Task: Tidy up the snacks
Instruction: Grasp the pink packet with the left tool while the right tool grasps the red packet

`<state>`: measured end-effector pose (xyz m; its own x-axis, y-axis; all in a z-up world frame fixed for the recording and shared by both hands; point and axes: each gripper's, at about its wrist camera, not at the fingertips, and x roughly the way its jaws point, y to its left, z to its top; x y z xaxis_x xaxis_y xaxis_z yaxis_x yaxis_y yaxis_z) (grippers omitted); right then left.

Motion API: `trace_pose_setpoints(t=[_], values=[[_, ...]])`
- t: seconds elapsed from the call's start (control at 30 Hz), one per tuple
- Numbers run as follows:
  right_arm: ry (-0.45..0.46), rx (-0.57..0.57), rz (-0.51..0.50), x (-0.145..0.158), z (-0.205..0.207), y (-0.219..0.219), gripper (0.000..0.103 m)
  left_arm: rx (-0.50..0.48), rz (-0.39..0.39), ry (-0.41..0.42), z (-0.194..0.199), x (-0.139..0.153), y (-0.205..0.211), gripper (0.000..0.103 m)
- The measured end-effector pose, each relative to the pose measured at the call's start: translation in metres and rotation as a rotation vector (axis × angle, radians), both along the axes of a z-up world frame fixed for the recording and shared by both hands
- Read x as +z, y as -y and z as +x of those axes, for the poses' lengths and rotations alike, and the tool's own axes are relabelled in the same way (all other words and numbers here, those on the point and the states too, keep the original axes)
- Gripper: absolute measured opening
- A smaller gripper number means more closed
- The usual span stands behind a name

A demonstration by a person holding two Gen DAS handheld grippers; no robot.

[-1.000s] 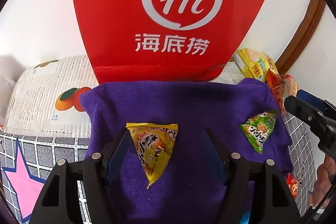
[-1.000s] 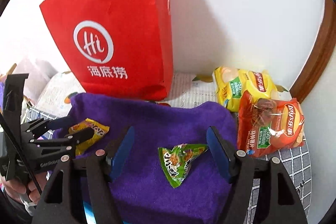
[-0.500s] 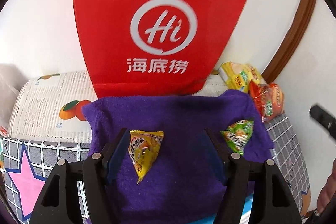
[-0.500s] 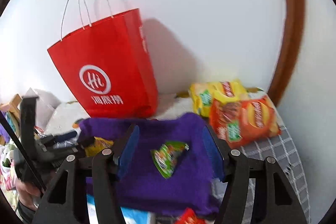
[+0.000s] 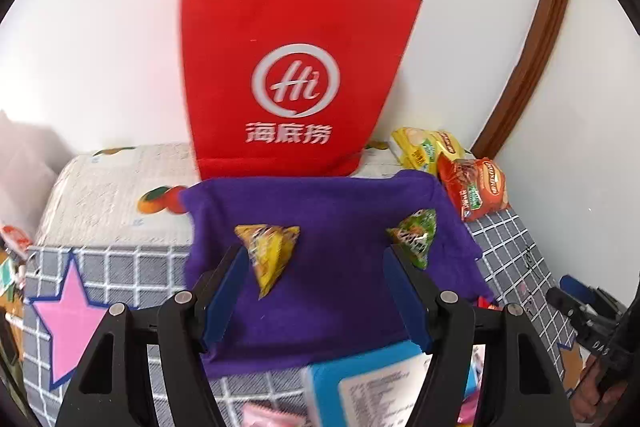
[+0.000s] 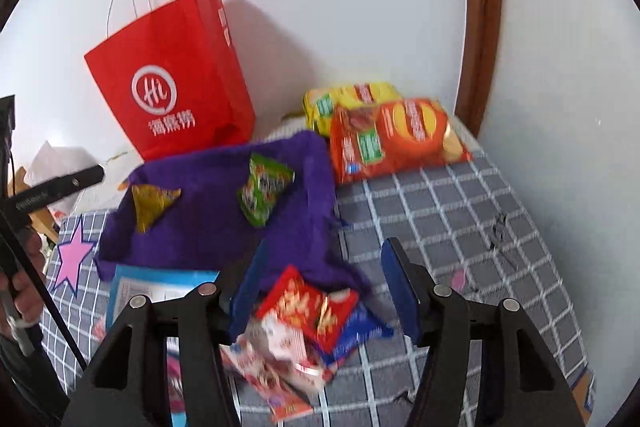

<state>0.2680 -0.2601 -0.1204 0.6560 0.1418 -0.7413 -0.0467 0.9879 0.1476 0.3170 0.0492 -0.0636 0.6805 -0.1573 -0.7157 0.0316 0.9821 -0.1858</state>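
Left gripper [image 5: 316,279]: hanging above the near half of the purple cloth, its blue-padded jaws standing wide apart and gripping nothing.
Right gripper [image 6: 320,279]: hovering over the checked sheet, jaws spread wide and holding nothing, with a red snack packet lying between and just below the fingertips.
Purple cloth [image 5: 340,299]: lying spread on the bed, straight ahead of the left gripper and ahead-left of the right one.
Yellow snack packet [image 5: 269,251]: resting on the cloth just ahead of the left gripper's left finger, close to its tip but not between the pads.
Green snack packet [image 5: 416,237]: sitting on the cloth just beyond the left gripper's right fingertip; in the right wrist view [image 6: 262,189] it is lying well ahead of that gripper, left of centre.
Red snack packet [image 6: 310,307]: lying on a loose heap of other wrappers at the cloth's near edge, directly under the right gripper's open jaws.
Red paper bag [image 5: 288,75]: standing upright against the white wall, beyond the cloth.
Orange chip bag [image 6: 394,139]: lying ahead of the right gripper, touching the cloth's far right corner.
Yellow chip bag [image 6: 348,99]: lying just behind the orange one, near the wall.
Blue box [image 5: 372,383]: showing blurred beneath the left gripper, at the cloth's near edge.
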Motion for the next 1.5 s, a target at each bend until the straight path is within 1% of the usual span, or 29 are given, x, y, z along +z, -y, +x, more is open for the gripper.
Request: trace_pose_setpoints(t=[0.1, 0.2, 0.3, 0.4, 0.43, 0.5, 0.57, 0.6, 0.63, 0.73, 0.87, 0.97, 1.1, 1.17, 1.27, 1.37, 1.5], values=[[-0.004, -0.001, -0.023, -0.015, -0.005, -0.003, 0.063, 0.007, -0.004, -0.001, -0.015, -0.002, -0.009, 0.068], [-0.029, -0.002, -0.045, -0.034, -0.005, -0.006, 0.063, 0.022, 0.012, -0.013, -0.026, -0.008, -0.018, 0.068], [-0.077, 0.007, -0.028, -0.054, 0.004, -0.010, 0.063, 0.039, 0.022, -0.028, -0.038, -0.013, -0.028, 0.068], [-0.116, 0.034, 0.019, -0.068, 0.013, -0.017, 0.063, 0.043, 0.020, -0.032, -0.050, -0.017, -0.037, 0.068], [-0.128, 0.049, 0.028, -0.071, 0.016, -0.021, 0.064, 0.047, 0.024, -0.032, -0.054, -0.018, -0.040, 0.068], [-0.138, 0.065, 0.017, -0.080, 0.019, -0.030, 0.072, 0.054, 0.028, -0.036, -0.060, -0.020, -0.044, 0.068], [-0.121, 0.048, -0.017, -0.084, 0.019, -0.036, 0.072, 0.063, 0.023, -0.043, -0.067, -0.023, -0.051, 0.068], [-0.106, 0.046, -0.031, -0.084, 0.016, -0.039, 0.068, 0.067, 0.023, -0.046, -0.070, -0.024, -0.053, 0.068], [-0.093, 0.054, -0.040, -0.082, 0.013, -0.042, 0.067, 0.072, 0.022, -0.048, -0.073, -0.026, -0.056, 0.068], [-0.075, 0.077, -0.031, -0.080, 0.002, -0.046, 0.066, 0.083, 0.017, -0.053, -0.083, -0.029, -0.063, 0.068], [-0.046, 0.064, -0.064, -0.070, -0.021, -0.044, 0.065, 0.081, 0.010, -0.060, -0.097, -0.036, -0.066, 0.068], [-0.035, 0.050, -0.023, -0.058, -0.044, -0.035, 0.065, 0.078, 0.008, -0.076, -0.104, -0.045, -0.066, 0.068], [-0.005, 0.032, -0.023, -0.048, -0.075, -0.027, 0.066, 0.065, -0.010, -0.100, -0.112, -0.059, -0.063, 0.068], [-0.002, 0.031, -0.020, -0.048, -0.088, -0.025, 0.066, 0.042, -0.012, -0.119, -0.113, -0.068, -0.057, 0.068], [-0.014, 0.036, -0.013, -0.057, -0.105, -0.022, 0.066, 0.013, 0.005, -0.146, -0.111, -0.083, -0.045, 0.068], [-0.042, 0.059, -0.015, -0.075, -0.119, -0.024, 0.066, -0.016, 0.025, -0.185, -0.106, -0.102, -0.032, 0.068], [-0.094, 0.086, -0.034, -0.100, -0.122, -0.031, 0.066, -0.026, 0.065, -0.230, -0.097, -0.123, -0.021, 0.068]])
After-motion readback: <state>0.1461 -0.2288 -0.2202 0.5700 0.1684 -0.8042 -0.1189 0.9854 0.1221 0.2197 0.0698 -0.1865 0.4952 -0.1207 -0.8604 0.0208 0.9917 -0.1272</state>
